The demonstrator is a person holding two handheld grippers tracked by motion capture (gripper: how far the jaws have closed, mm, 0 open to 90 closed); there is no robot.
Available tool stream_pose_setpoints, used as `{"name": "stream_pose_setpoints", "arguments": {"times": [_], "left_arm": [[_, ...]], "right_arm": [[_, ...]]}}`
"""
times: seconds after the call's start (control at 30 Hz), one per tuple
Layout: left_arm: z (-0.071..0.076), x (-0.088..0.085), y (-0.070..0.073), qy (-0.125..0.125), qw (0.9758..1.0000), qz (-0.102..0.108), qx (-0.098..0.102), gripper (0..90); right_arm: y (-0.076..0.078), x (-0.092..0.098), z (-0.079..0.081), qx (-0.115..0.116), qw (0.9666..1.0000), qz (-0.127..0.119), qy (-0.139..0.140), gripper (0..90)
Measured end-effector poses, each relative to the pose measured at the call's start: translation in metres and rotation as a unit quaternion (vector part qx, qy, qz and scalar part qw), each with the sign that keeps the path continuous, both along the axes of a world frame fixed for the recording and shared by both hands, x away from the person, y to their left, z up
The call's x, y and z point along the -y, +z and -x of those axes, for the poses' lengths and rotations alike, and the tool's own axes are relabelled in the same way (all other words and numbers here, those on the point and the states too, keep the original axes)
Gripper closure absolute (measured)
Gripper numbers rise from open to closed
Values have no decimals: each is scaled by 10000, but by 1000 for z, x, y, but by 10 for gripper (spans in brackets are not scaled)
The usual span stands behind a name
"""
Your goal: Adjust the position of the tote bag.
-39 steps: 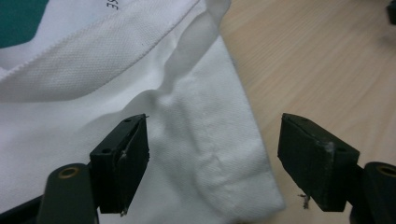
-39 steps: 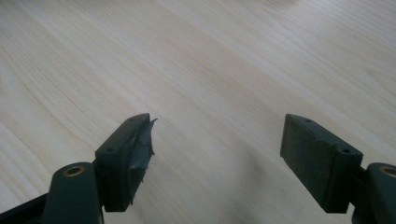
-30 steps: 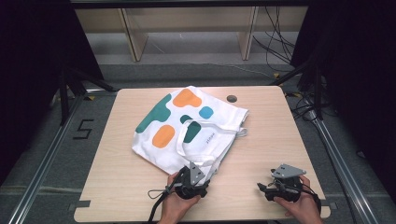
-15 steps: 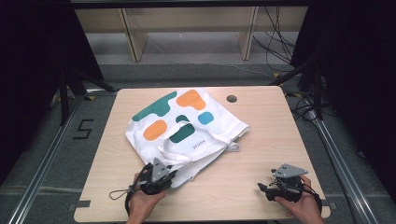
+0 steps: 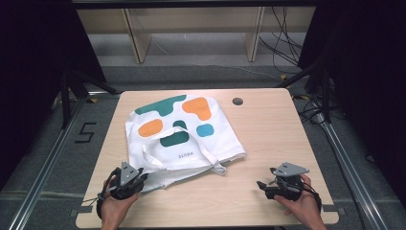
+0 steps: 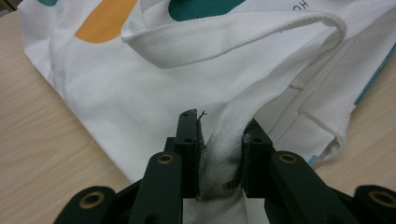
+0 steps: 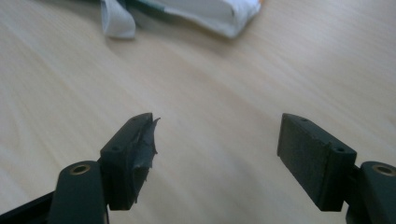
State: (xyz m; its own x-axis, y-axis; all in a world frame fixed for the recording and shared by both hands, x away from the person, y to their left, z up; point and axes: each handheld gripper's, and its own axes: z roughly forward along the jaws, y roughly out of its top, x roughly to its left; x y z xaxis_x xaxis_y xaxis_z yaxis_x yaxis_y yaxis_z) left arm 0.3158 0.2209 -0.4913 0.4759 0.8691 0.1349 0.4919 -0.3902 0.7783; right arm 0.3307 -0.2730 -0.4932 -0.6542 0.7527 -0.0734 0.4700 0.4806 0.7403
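Note:
A white tote bag (image 5: 184, 127) printed with green, orange and blue shapes lies flat on the wooden table (image 5: 273, 134), its straps (image 5: 203, 149) toward me. At the bag's near left corner, my left gripper (image 5: 141, 179) is shut on a fold of its white fabric; the left gripper view has the cloth (image 6: 219, 158) pinched between the jaws of the left gripper (image 6: 221, 136), which closed on it moments ago, and a strap loop (image 6: 233, 39) beyond. My right gripper (image 5: 261, 185) rests on the table at the near right. The right gripper (image 7: 217, 140) is open, its jaws having just closed a little over bare wood.
A small dark round disc (image 5: 237, 101) sits near the table's far edge, right of the bag. Wooden shelf legs (image 5: 136, 38) and cables (image 5: 282, 52) stand beyond the table. A floor mark shaped like a 5 (image 5: 86, 132) lies to the left.
My left gripper has moved left along the near edge with the bag's fabric in it, and the bag has slid and turned leftward. The right hand has stayed put.

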Motion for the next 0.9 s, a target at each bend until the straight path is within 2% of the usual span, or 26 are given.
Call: {"name": "stream_pose_setpoints", "arguments": {"times": [0.03,0.07,0.1,0.13,0.17,0.2,0.23,0.3,0.33,0.37,0.4,0.47,0.5,0.53,0.57,0.6,0.67,0.73,0.77,0.8,0.9], "left_arm": [[1,2,-2,94,9999,135,-18,731],[-1,1,-2,68,9999,111,-34,727],[-1,1,-2,68,9999,111,-34,724],[-1,1,-1,69,10000,60,-14,724],[-1,0,-1,41,10000,16,-32,720],[-2,0,-2,72,9999,96,-10,720],[-2,0,-3,89,9998,187,-68,715],[-2,1,-3,113,9996,255,-53,715],[-2,0,-2,94,9999,132,-23,714],[-3,1,-3,95,9997,215,-28,714],[-2,0,-3,77,9998,177,-66,713],[-3,-3,-2,11,9999,49,-131,704],[-3,-2,-2,54,9999,119,-87,701],[-3,-2,-2,18,9999,50,-105,698],[-3,-2,-2,38,9999,81,-111,696],[-3,-1,-4,102,9997,211,-80,692],[-3,-1,-4,114,9997,213,-90,684],[-3,0,-3,125,9997,179,-83,677],[-3,0,-5,138,9995,270,-86,675],[-3,-1,-5,127,9996,209,-107,671],[-3,0,-5,130,9996,220,-89,668]], "right_arm": [[1,-4,-3,-7,10000,18,28,290],[2,-17,-16,158,9998,56,71,350],[2,-22,-20,231,9997,96,80,414],[2,-22,-20,231,9997,96,80,414],[5,-36,-33,270,9992,279,129,419],[5,-36,-33,270,9992,279,129,419],[7,-45,-46,528,9973,464,194,425],[8,-52,-56,616,9965,549,168,446],[7,-53,-61,630,9960,607,177,449],[7,-54,-65,623,9959,641,126,451],[6,-54,-68,646,9954,680,169,452],[3,-56,-75,545,9966,616,69,452],[1,-57,-78,572,9962,655,56,452],[0,-58,-79,521,9962,691,58,451],[-2,-60,-80,493,9960,737,81,451],[-4,-62,-82,487,9957,777,84,443],[-4,-66,-85,491,9956,799,70,444],[-4,-69,-90,608,9952,771,23,459],[-5,-71,-93,610,9950,791,-4,473],[-7,-74,-98,570,9948,845,24,473],[-14,-81,-107,587,9940,928,-25,483]]}}
